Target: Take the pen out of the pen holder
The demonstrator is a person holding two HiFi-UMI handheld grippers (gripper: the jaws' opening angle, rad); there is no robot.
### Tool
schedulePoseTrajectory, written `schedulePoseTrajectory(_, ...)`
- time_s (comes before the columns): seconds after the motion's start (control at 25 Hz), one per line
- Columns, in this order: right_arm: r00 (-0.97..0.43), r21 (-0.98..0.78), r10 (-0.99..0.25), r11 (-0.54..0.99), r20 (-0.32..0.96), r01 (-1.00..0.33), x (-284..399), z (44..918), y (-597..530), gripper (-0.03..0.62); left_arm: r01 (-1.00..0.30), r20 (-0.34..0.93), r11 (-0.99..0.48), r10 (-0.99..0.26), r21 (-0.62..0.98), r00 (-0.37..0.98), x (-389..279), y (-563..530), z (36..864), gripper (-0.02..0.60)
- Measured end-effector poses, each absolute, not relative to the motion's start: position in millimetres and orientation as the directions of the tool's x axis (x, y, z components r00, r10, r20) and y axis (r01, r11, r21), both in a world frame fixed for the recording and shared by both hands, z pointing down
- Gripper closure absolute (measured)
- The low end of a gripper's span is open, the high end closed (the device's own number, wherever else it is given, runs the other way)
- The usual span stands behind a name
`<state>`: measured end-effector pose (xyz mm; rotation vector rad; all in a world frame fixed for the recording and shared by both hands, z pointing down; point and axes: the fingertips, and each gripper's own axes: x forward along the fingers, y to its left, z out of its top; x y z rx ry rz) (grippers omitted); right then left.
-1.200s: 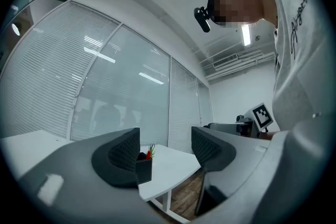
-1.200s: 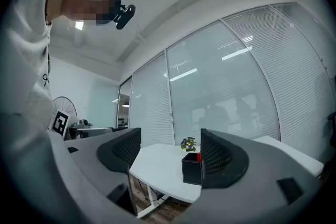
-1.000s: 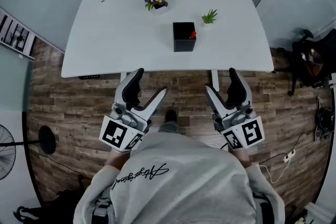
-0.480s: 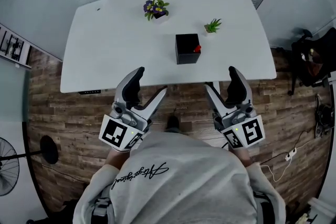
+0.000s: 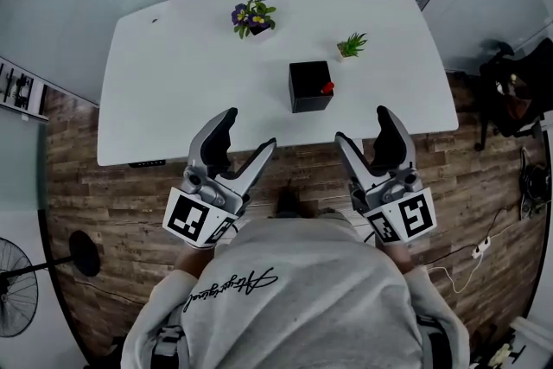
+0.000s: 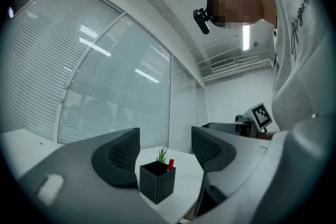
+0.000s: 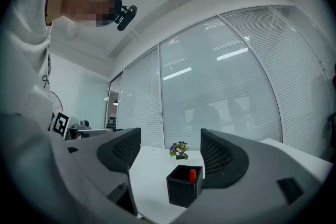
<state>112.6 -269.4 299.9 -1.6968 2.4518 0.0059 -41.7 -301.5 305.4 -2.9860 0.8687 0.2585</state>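
Held wide open and empty at the tabletop's [image 5: 173, 82] near edge, with the pen [image 5: 327, 87] upright at the pen holder's [image 5: 308, 89] right side farther in, closer to the right tongs [image 5: 364, 127] than the left tongs [image 5: 248, 132].

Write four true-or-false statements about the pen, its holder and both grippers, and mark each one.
The red pen stands in the black pen holder. True.
The left gripper is shut on the pen. False: its jaws are apart and hold nothing.
The right gripper is open. True.
The purple flowers stand inside the pen holder. False: they stand apart from it, farther back on the white table.
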Motion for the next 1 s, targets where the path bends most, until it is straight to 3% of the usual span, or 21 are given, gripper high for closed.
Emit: schedulePoseTrajectory(1.0, -0.52, -0.074, -0.85, 0.526, -0.084, -0.848, 134.7, 311.1, -313.7, 0.261, -0.665, -0.157, -0.746, -0.661, 0.029, 0.734, -13.7, -309.2, 299.5, 0.287)
